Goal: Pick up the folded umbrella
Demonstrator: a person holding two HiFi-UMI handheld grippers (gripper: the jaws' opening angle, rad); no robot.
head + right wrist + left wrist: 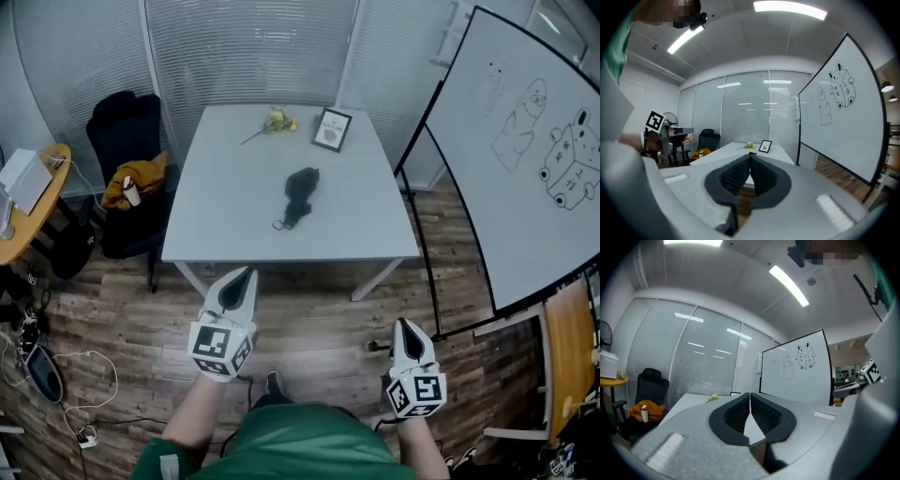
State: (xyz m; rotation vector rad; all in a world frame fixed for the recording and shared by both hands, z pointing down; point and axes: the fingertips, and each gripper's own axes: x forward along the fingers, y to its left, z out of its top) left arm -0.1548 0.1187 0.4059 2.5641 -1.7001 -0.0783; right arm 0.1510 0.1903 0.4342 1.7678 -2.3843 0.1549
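Note:
A black folded umbrella (300,195) lies near the middle of the white table (225,225), its strap loop toward the front edge. Both grippers hang over the wooden floor, short of the table's near edge. My left gripper (246,274) points at the table with its jaws together and nothing between them. My right gripper (405,323) is lower right, further from the table, jaws also together and empty. In the left gripper view the left gripper (750,394) hides the umbrella. In the right gripper view the right gripper (751,154) covers most of the table (726,151).
A framed picture (332,128) and a small yellow flower (277,120) stand at the table's far end. A black chair (131,178) with an orange cloth is left of the table. A whiteboard on a stand (525,159) flanks the right. Cables (66,375) lie on the floor at left.

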